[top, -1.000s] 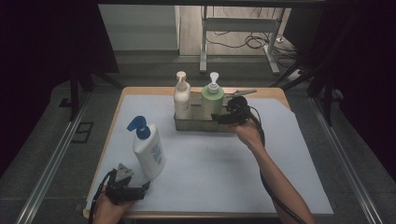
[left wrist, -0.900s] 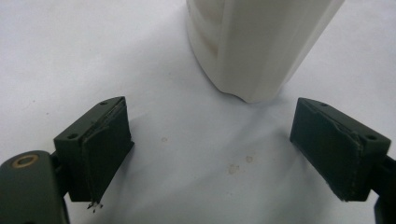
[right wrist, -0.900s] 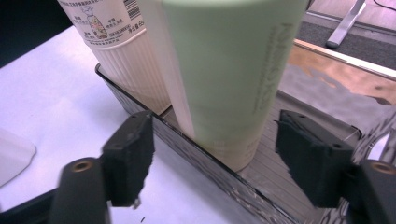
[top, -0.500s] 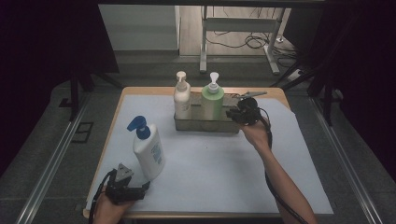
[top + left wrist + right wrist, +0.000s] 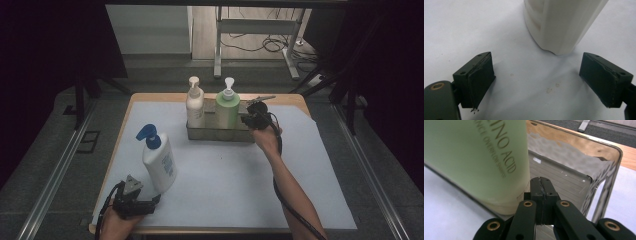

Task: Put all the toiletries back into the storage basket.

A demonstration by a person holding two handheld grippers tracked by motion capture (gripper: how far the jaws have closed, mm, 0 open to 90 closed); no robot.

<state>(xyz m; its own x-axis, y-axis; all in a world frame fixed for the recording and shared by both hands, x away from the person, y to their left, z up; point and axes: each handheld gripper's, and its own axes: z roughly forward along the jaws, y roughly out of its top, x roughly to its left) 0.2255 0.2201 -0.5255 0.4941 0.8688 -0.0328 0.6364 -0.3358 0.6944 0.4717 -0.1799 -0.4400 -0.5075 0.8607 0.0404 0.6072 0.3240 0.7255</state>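
While the right gripper (image 5: 251,116) sits at the right end of the metal tray (image 5: 220,135) near the counter's far edge, its jaws have just been closing and now meet pad to pad with nothing between them, tips just beside the green bottle (image 5: 474,160). That bottle stands upright in the tray's right half, with a cream pump bottle (image 5: 194,104) to its left in the same tray. It is smooth, rigid plastic with a rounded body and printed lettering, probably fairly heavy if full and slick under rubber pads; a hold across the mid-body, below the pump neck, looks safest, since the white pump head would likely wobble or press down. The tray's thin, mirror-bright wall (image 5: 604,185) leaves little room beside the bottle, so lifting straight up seems wise.

Near the counter's front left corner, the left gripper (image 5: 544,85) rests low with its jaws spread wide and empty, the white bottle with the blue pump (image 5: 157,161) standing just ahead of them, apart from the pads. Its ribbed, glossy shell narrows toward the base. A pale sheet (image 5: 310,165) covers the wooden counter.
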